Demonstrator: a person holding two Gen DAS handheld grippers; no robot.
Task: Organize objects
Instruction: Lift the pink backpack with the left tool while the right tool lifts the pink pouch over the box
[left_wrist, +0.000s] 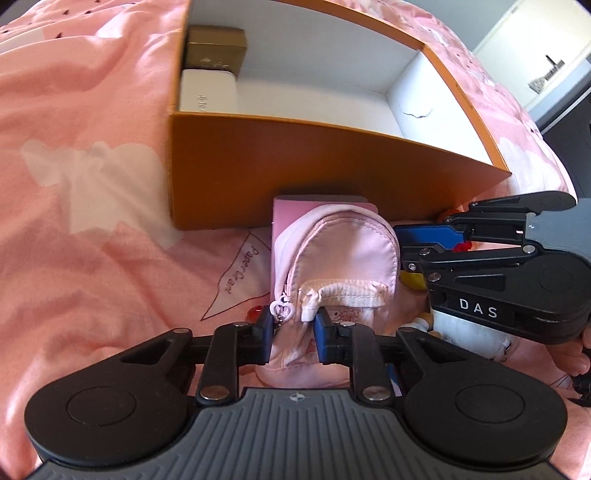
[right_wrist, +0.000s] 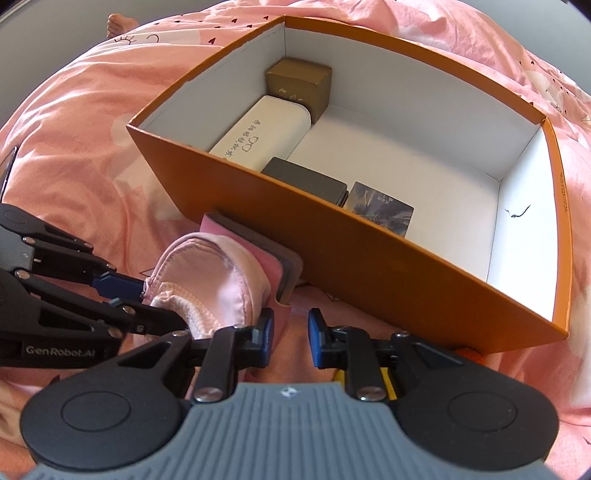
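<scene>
A small pink pouch shaped like a backpack lies on the pink bedsheet in front of an orange box. My left gripper is shut on the pouch's lower end. The pouch also shows in the right wrist view, resting on a pink card holder. My right gripper is open and empty, just right of the pouch. The orange box holds a gold box, a white case, a dark case and a card.
Pink bedsheet lies all around. Small toys lie under the right gripper: a yellow piece and a white figure. A red bead lies by the left finger. A room doorway is at the far right.
</scene>
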